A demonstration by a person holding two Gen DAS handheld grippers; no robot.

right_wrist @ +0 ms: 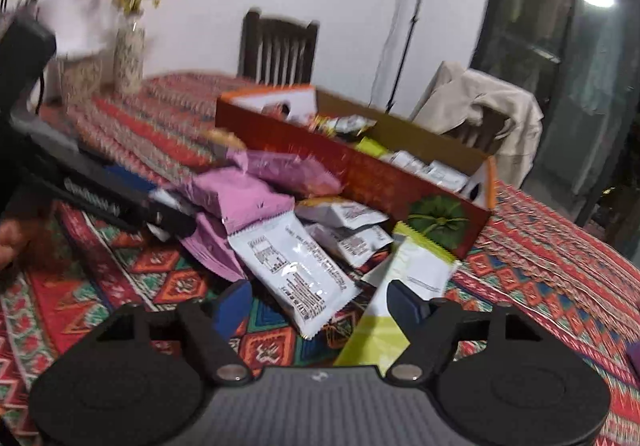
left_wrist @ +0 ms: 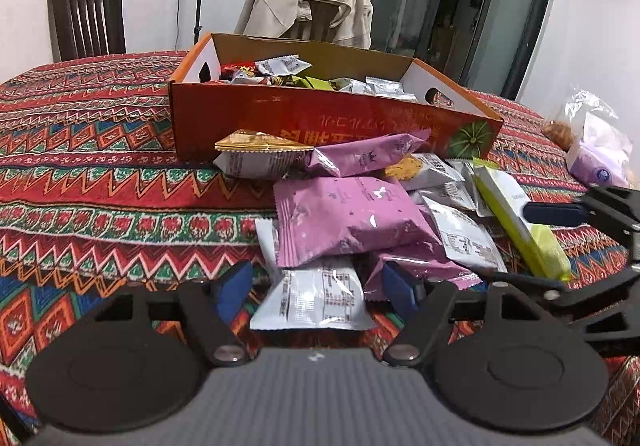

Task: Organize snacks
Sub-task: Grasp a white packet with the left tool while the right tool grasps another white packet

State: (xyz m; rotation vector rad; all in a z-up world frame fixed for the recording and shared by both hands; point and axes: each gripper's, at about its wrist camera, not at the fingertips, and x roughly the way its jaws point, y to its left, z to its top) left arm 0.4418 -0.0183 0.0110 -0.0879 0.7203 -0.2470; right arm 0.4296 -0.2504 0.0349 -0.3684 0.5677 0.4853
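A pile of snack packets lies in front of a red cardboard box [left_wrist: 320, 122] that holds more packets. Purple packets [left_wrist: 344, 218] top the pile, with white ones [left_wrist: 316, 298] and a green bar packet [left_wrist: 524, 222] beside them. My left gripper [left_wrist: 320, 286] is open, its blue pads either side of a white packet at the pile's near edge. My right gripper [right_wrist: 320, 306] is open over a white packet [right_wrist: 296, 270], with the green packet [right_wrist: 400, 286] at its right finger. The box also shows in the right wrist view [right_wrist: 380, 178].
The table wears a red patterned cloth [left_wrist: 100, 182]. A clear bag of snacks [left_wrist: 596, 150] lies at the right. Vases with flowers [right_wrist: 128, 54] stand at the far left of the table. Chairs, one draped with a beige jacket [left_wrist: 304, 2], stand behind.
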